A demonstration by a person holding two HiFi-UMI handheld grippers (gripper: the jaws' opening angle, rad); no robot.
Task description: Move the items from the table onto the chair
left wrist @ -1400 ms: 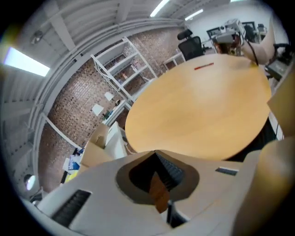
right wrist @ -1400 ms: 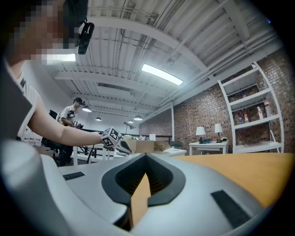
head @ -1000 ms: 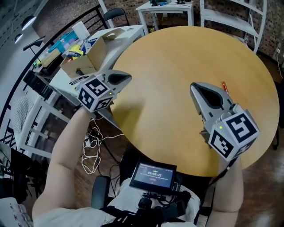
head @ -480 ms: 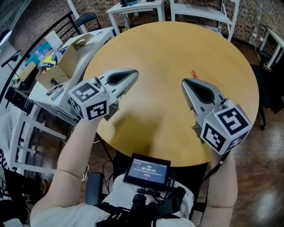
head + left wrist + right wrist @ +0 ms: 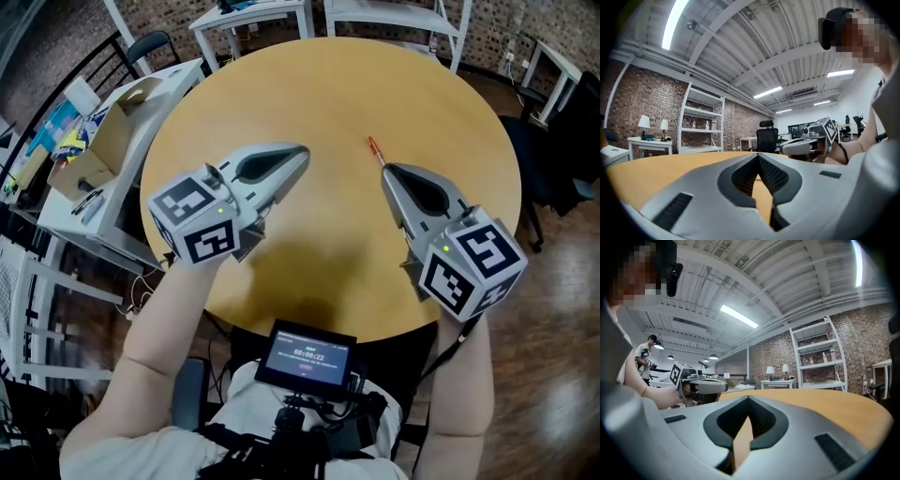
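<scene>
stick [image 5: 374, 146], thin and red, half hidden behind right gripper [image 5: 386, 170], closed empty like left gripper [image 5: 304, 151].

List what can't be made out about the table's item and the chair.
Orange item, head view: too small to identify.
Same item, both gripper views: blocked by the left tool and right tool themselves.
Black chair, head view: cut off by the right edge.

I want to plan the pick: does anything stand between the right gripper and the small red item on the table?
Nothing visible does. The red item lies on bare table, just ahead of the right gripper, whose jaws are together.
</scene>
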